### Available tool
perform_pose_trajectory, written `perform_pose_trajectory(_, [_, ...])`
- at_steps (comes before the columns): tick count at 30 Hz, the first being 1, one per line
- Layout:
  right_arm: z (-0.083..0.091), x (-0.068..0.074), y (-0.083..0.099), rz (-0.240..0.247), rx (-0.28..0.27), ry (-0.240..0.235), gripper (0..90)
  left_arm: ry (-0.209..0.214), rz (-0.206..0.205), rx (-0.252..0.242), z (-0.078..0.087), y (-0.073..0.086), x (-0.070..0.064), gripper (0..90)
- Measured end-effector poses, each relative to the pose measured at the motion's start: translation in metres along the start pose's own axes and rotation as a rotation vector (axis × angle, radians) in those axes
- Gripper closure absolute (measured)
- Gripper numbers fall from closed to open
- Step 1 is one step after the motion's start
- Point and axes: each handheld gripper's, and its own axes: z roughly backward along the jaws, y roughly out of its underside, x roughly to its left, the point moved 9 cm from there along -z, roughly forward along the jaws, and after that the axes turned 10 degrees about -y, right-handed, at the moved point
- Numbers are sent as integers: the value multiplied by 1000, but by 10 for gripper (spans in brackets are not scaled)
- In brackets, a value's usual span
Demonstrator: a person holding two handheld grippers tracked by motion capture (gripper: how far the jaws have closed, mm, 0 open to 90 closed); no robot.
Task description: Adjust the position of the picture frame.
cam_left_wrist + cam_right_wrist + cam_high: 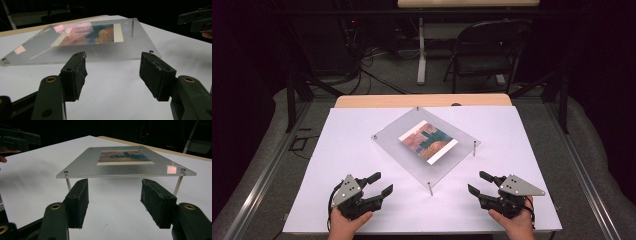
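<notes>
The clear acrylic plate (425,146) stands on four thin metal legs mid-table, a colourful picture (428,140) lying flat on it — what it depicts is too blurred to make out. Left gripper (375,185) and right gripper (477,183) sit near its front corner, apart from it, jaws spread and empty, over the white sheet (337,150); beyond, a dark room with a folding chair (487,50).

Looking forward and down from above the near edge of the white table (362,130), far enough back to take in floor and a chair (484,47) beyond. Riding low on the left gripper (113,72), facing past its spread fingers (75,75) toward the clear plate (105,53) close ahead. Same low, near stance on the right gripper (113,197), aimed from the opposite corner. Shared by all three: plate and print (123,157)
</notes>
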Motion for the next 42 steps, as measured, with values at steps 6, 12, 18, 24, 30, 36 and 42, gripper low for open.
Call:
perform_pose_trajectory(6, [0,-1,0,-5,-1,5,396,-3,8,7,0,1,0,387])
perform_pose_trajectory(12, [-1,0,0,-21,-7,-2,404,7,-3,12,-1,2,-1,397])
perform_pose_trajectory(18, [-1,1,-2,-2,-11,3,397,12,-10,32,-2,4,-2,407])
perform_pose_trajectory(24, [0,1,-1,-4,-8,-1,432,10,-10,44,-4,5,-7,402])
perform_pose_trajectory(30, [0,-2,1,-11,-5,7,448,20,8,47,-10,7,-11,378])
perform_pose_trajectory(36, [0,-4,2,-12,19,28,466,-2,45,58,-15,10,-8,383])
perform_pose_trajectory(42, [2,-9,0,-40,3,48,466,-2,81,104,-25,17,-16,423])
